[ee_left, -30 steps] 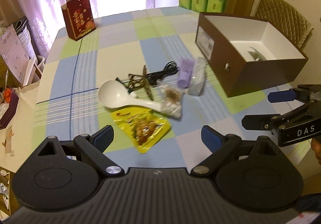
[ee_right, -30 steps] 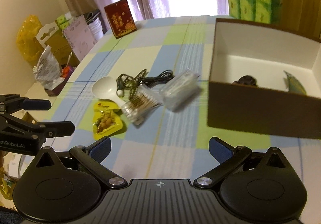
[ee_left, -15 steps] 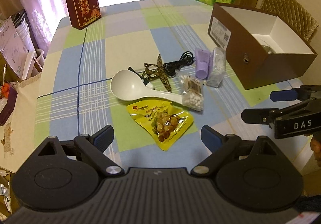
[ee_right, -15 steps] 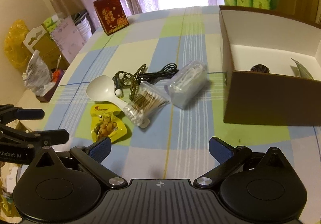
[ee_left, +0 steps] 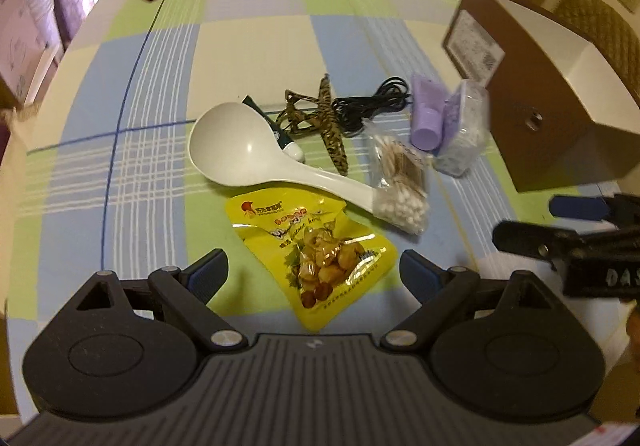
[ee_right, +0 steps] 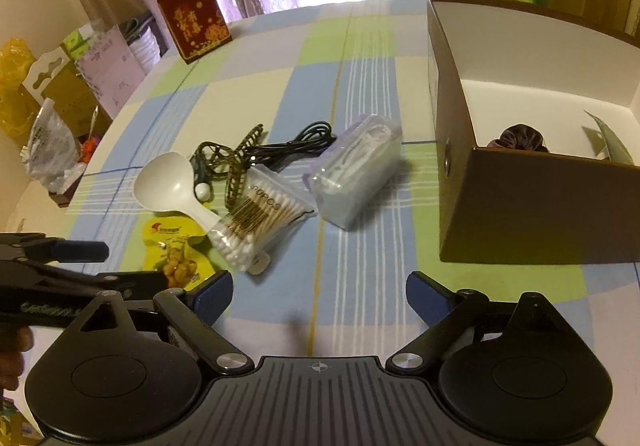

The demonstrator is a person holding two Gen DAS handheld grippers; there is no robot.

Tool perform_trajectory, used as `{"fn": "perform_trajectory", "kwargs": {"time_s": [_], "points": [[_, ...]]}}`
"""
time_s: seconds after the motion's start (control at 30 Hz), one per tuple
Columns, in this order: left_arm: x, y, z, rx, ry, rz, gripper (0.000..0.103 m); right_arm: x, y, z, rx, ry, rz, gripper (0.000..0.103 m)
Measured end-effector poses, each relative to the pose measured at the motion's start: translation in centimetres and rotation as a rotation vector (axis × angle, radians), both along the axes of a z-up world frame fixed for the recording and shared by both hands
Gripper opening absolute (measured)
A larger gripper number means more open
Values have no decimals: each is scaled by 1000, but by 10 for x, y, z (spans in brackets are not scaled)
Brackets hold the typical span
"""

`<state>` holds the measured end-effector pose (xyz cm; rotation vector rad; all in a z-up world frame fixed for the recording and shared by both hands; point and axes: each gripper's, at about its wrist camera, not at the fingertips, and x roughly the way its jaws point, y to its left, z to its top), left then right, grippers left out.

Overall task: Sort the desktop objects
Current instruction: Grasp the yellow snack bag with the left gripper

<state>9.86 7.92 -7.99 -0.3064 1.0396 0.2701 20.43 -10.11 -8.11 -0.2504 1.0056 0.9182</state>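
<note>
Left tongs [ee_left: 312, 276]: jaws spread wide, nothing held, positioned directly above the yellow snack packet [ee_left: 320, 258], which lies flat on the checked surface [ee_left: 256, 46]. Right tongs [ee_right: 318, 292]: jaws likewise spread wide and empty, poised over bare cloth short of the object cluster. Cluster layout, near the middle of the surface: a white spoon [ee_left: 256, 162] lies with its bowl to the left and its handle end under a bag of cotton swabs [ee_left: 400, 182]; a leopard-print hair clip [ee_left: 328, 126] and a coiled black cable [ee_left: 372, 106] lie just behind the spoon; a lilac tube [ee_left: 428, 118] touches a clear plastic box [ee_left: 464, 134] at the right of the cluster. The open brown cardboard box [ee_right: 520, 214] stands to the right of the cluster, apart from it; a dark round item [ee_right: 520, 138] rests inside. A red carton [ee_right: 192, 22] stands upright at the far edge of the surface, well apart from the cluster
</note>
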Motion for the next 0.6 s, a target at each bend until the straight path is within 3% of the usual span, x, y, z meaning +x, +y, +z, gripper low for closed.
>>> {"fn": "perform_trajectory", "kwargs": {"time_s": [0.13, 0.33, 0.5, 0.6], "points": [[13, 7, -10, -36, 13, 56, 90, 6, 4, -4, -7, 13, 10, 92], [25, 17, -22, -73, 24, 139, 80, 10, 11, -8, -12, 24, 37, 92], [23, 19, -31, -58, 37, 130, 73, 12, 14, -11, -14, 34, 52, 92], [16, 20, -31, -40, 30, 106, 62, 12, 16, -12, -12, 43, 58, 92]]}}
